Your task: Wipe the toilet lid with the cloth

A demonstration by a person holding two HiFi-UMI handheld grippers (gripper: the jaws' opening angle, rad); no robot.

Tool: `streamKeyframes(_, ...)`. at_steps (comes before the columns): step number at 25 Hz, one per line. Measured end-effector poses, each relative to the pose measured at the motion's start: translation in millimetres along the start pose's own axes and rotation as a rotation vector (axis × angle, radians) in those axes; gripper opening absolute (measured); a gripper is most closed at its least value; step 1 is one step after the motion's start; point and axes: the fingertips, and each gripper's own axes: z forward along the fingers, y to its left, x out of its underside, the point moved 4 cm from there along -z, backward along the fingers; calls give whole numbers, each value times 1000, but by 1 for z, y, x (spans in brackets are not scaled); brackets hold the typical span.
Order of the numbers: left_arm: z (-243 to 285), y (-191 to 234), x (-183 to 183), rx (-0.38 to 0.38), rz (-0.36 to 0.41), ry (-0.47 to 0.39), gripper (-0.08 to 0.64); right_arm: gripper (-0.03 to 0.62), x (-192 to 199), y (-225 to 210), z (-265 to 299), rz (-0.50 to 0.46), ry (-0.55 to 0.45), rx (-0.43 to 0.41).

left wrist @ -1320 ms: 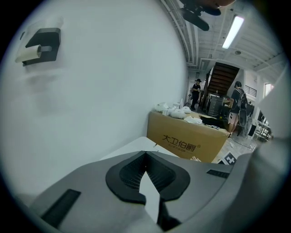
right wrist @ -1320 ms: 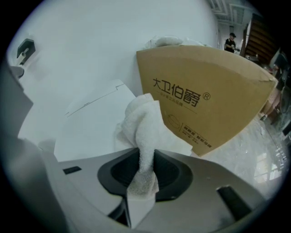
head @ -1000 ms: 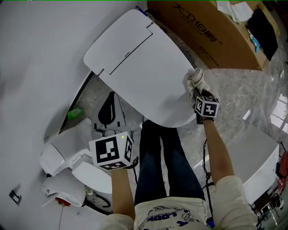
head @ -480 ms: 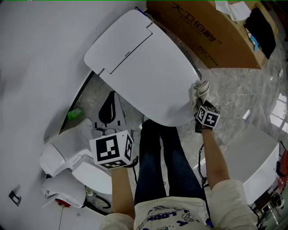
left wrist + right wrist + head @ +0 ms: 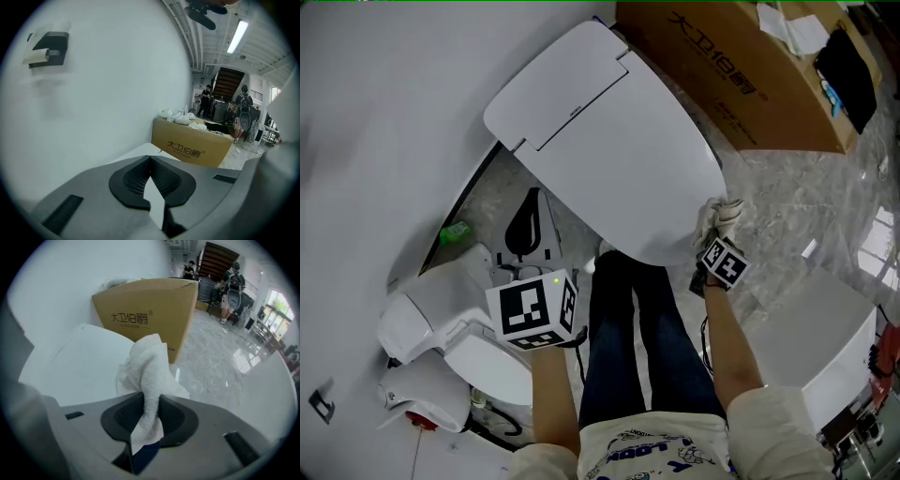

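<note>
Two jaws of the right gripper (image 5: 149, 418) pinch a bunched fold of the soft, light cloth (image 5: 149, 363) against the toilet lid (image 5: 619, 141) at its near right edge, while the left gripper (image 5: 151, 171) hangs pressed together, empty.

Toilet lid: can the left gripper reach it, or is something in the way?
Probably yes. The left gripper hangs close to the toilet lid with nothing between them, and the right gripper holds the cloth at the lid's right edge.
</note>
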Motion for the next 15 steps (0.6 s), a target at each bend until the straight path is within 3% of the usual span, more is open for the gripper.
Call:
streamKeyframes(4,-2,2,0,-6,-7,-7,3,86,13,10,-5,182,39,109)
streamKeyframes(7,-4,5,2,-15,-17,-7,3,84,16,23,-7,255,69,192)
streamKeyframes(10,-5,10,4,-25,-27,-6,3,83,16,42,-9,282,95,236)
streamKeyframes(15,-5,22,9,-49,-41,1,3,81,7,86,-6,245,105,212)
